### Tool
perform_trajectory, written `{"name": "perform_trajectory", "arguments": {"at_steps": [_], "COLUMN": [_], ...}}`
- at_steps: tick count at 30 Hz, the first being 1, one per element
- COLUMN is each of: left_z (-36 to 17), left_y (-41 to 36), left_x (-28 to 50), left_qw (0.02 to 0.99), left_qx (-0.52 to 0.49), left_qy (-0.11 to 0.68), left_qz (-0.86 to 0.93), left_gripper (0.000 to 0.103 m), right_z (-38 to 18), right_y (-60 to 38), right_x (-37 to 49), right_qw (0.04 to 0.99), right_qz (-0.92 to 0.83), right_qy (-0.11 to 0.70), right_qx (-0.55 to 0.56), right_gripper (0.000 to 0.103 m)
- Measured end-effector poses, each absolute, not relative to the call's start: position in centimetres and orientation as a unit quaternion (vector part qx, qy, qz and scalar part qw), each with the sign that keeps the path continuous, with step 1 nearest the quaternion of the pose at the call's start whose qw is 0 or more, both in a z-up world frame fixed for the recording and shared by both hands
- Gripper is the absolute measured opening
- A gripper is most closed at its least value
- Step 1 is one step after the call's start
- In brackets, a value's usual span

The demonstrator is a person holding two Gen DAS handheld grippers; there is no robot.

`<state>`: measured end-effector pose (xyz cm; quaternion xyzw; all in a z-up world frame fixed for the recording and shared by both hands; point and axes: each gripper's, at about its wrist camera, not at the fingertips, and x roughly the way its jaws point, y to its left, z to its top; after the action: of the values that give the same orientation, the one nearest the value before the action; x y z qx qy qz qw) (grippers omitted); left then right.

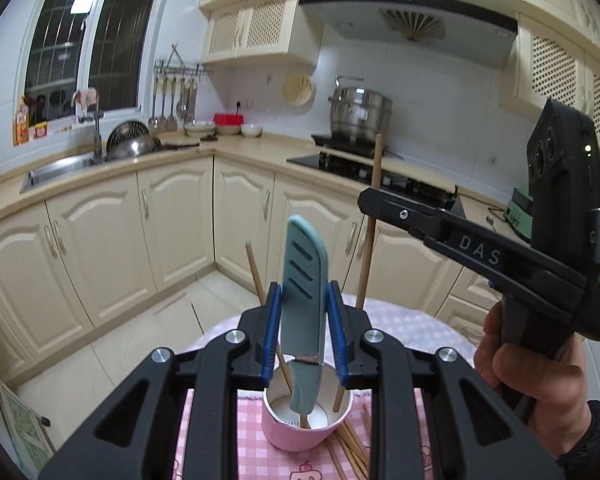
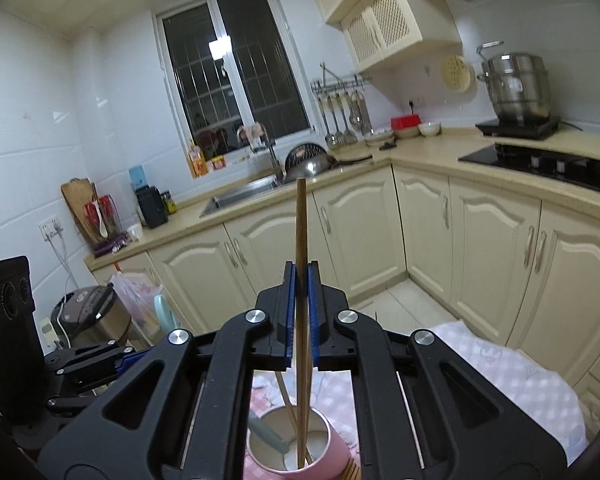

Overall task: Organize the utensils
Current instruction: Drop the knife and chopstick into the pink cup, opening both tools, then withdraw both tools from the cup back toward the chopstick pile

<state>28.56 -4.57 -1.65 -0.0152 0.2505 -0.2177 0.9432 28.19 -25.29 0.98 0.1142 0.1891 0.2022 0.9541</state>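
Observation:
A pink cup (image 1: 300,432) stands on the pink checked tablecloth (image 1: 220,440). My left gripper (image 1: 304,304) is shut on a teal sheathed knife (image 1: 304,272), held upright with its handle end down inside the cup. My right gripper (image 2: 301,276) is shut on a wooden chopstick (image 2: 301,220), upright with its lower end in the cup (image 2: 336,452). In the left wrist view the right gripper (image 1: 370,200) shows at upper right, holding the chopstick (image 1: 374,172). Another chopstick (image 1: 256,276) leans in the cup. Several loose chopsticks (image 1: 356,452) lie on the cloth beside the cup.
The table (image 2: 520,380) is round, with tiled floor (image 1: 140,332) beyond it. Cream cabinets (image 1: 100,248) and a counter with a sink (image 1: 60,166) and stove (image 1: 360,164) run along the far walls. A bin (image 2: 96,316) and plastic bag (image 2: 140,296) stand at left.

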Motion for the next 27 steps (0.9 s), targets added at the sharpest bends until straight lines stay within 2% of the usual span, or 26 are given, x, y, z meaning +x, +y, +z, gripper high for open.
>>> {"name": "perform_trajectory", "arguments": {"at_steps": [3, 4, 5, 6, 7, 9, 11, 13, 18, 27], "left_z": [-3.1, -3.4, -3.5, -3.5, -3.4, -3.2, -3.0, -2.8, -2.7, -4.5], "left_y": [-4.7, -4.7, -4.5, -4.4, -4.3, -3.9, -3.6, -3.4, -3.0, -2.4], "left_x": [29.2, 29.3, 29.2, 29.1, 28.9, 28.4, 27.8, 27.0, 24.9, 22.3], "left_qw": [0.938, 0.937, 0.938, 0.938, 0.939, 0.944, 0.946, 0.949, 0.956, 0.953], "left_qx": [-0.013, -0.013, -0.015, -0.016, -0.017, -0.018, -0.017, -0.015, -0.009, -0.008], "left_qy": [0.27, 0.274, 0.274, 0.272, 0.27, 0.259, 0.253, 0.25, 0.241, 0.266], "left_qz": [-0.218, -0.215, -0.214, -0.214, -0.213, -0.205, -0.201, -0.192, -0.168, -0.143], "left_gripper": [0.022, 0.023, 0.023, 0.029, 0.045, 0.065, 0.067, 0.075, 0.082, 0.082], "right_z": [-0.5, -1.1, -1.4, -1.7, -1.8, -1.8, -2.0, -2.0, -2.4, -3.8], "right_y": [-24.9, -25.0, -25.1, -25.6, -25.9, -27.0, -28.2, -29.5, -31.7, -33.5], "right_x": [28.8, 29.0, 29.0, 28.8, 28.6, 28.0, 27.5, 26.8, 24.9, 21.9], "right_qw": [0.946, 0.942, 0.941, 0.941, 0.942, 0.942, 0.939, 0.938, 0.934, 0.921], "right_qz": [0.211, 0.211, 0.207, 0.197, 0.191, 0.184, 0.181, 0.171, 0.153, 0.132], "right_qy": [0.222, 0.237, 0.244, 0.249, 0.246, 0.242, 0.246, 0.248, 0.263, 0.314], "right_qx": [0.109, 0.11, 0.112, 0.119, 0.125, 0.139, 0.157, 0.172, 0.189, 0.188], "right_gripper": [0.008, 0.017, 0.055, 0.077, 0.087, 0.087, 0.088, 0.091, 0.093, 0.093]}}
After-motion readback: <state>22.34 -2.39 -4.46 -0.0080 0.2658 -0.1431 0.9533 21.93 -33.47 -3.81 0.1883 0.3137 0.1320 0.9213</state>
